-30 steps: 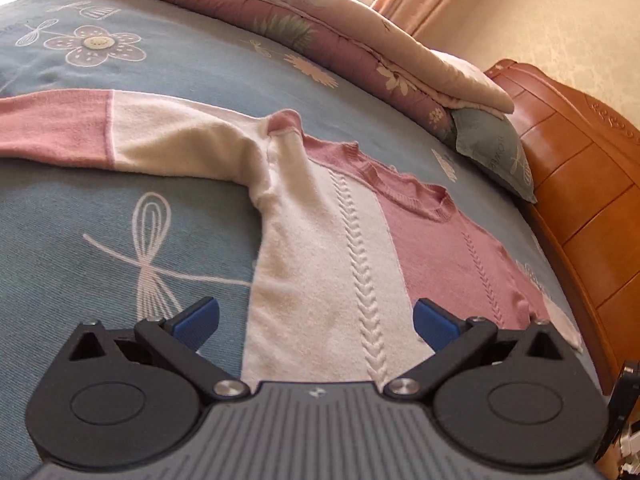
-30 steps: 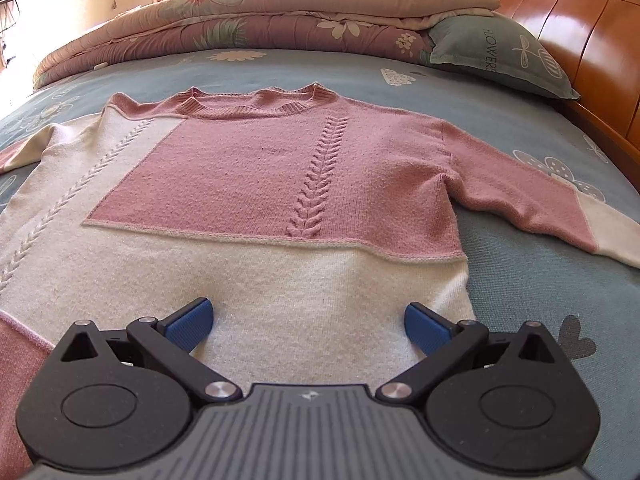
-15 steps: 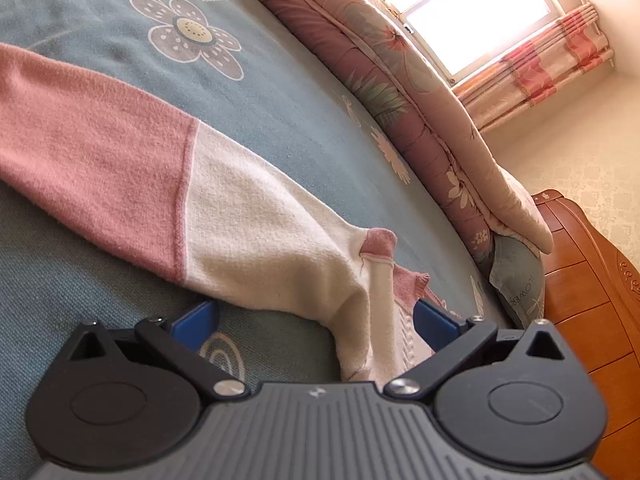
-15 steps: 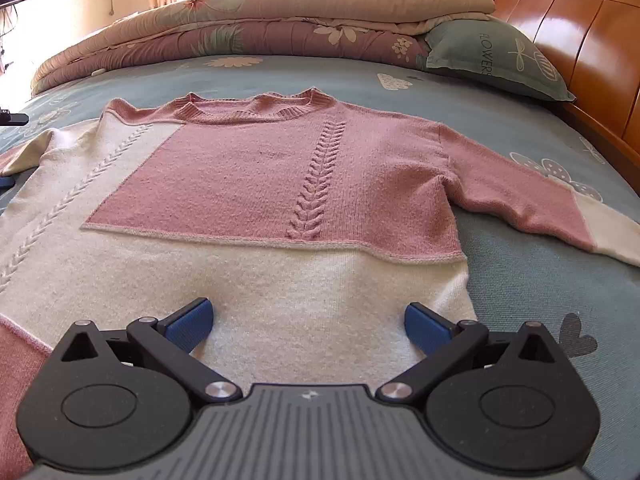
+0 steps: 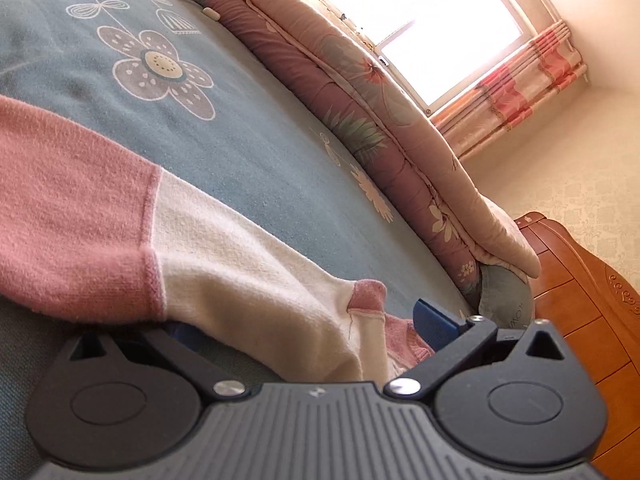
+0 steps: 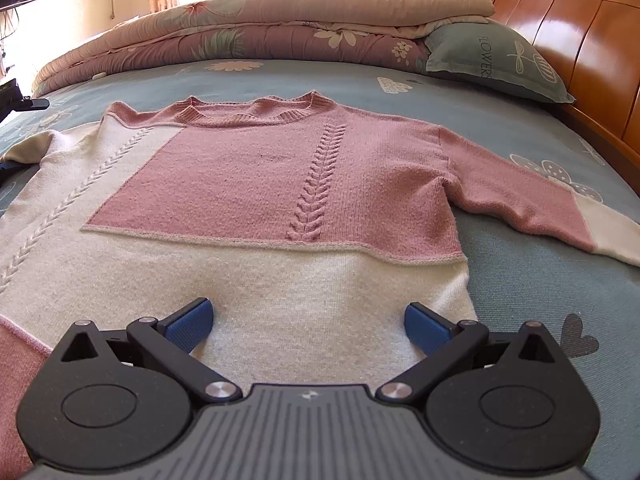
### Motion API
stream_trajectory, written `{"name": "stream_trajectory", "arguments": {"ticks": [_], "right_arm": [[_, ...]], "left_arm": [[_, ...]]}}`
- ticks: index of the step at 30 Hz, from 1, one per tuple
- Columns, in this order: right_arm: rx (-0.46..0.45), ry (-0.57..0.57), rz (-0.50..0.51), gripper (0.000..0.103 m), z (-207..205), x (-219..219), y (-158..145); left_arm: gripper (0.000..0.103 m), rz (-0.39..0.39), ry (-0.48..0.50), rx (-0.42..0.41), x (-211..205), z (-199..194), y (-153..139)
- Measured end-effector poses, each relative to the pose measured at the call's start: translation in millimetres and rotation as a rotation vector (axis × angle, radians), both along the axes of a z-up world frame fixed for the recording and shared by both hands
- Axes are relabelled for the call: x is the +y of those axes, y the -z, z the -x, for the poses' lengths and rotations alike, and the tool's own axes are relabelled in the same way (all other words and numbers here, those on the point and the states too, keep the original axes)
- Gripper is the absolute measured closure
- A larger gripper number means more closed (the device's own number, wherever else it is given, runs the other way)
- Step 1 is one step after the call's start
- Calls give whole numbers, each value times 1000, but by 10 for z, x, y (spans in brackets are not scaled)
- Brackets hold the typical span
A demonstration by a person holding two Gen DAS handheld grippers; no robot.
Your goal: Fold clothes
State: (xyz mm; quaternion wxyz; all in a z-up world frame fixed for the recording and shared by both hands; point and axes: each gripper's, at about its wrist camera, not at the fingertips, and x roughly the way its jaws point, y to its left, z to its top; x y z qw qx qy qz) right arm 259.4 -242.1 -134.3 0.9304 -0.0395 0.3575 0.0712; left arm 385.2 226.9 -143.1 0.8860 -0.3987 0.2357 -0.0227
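Observation:
A pink and cream knitted sweater (image 6: 256, 184) lies spread flat, front up, on the blue bedspread (image 6: 532, 276). My right gripper (image 6: 308, 326) is open just above the cream hem band, with both blue pads apart and nothing held. The sweater's right sleeve (image 6: 532, 204) stretches out to the side. In the left wrist view the other sleeve (image 5: 224, 264), pink then cream, runs across the bed. My left gripper (image 5: 312, 324) is open around it near the shoulder. The cream cloth lies between the fingers and hides most of the left pad.
A folded floral quilt (image 6: 256, 32) and a blue-green pillow (image 6: 492, 60) lie along the far side of the bed. A wooden headboard (image 6: 576, 44) rises at the right. A window with pink curtains (image 5: 516, 80) is behind. A dark object (image 6: 20, 104) pokes in at the left edge.
My left gripper has pushed in low along the sleeve toward the shoulder, so the cream cloth now sits between its open fingers. The right gripper has barely moved.

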Motion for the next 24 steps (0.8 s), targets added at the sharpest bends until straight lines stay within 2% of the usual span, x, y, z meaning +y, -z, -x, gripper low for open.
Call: {"name": "stream_trajectory", "arguments": {"ticks": [3,5,10,24], "right_arm": [[-2,0,-1,0,0,-3,2],[-2,0,-1,0,-3,-6,0],[-2,1,0,0,0,-3,-3],[-2,0,0,0,-3,0,0]], "left_arm": [[1,-9,41,-5,-91,-96,-5],[1,13,52,-19,-95,-76,-26],[1,202,58,-115,149,187,-185],[1,-72,81,95,72,349,-848]]}}
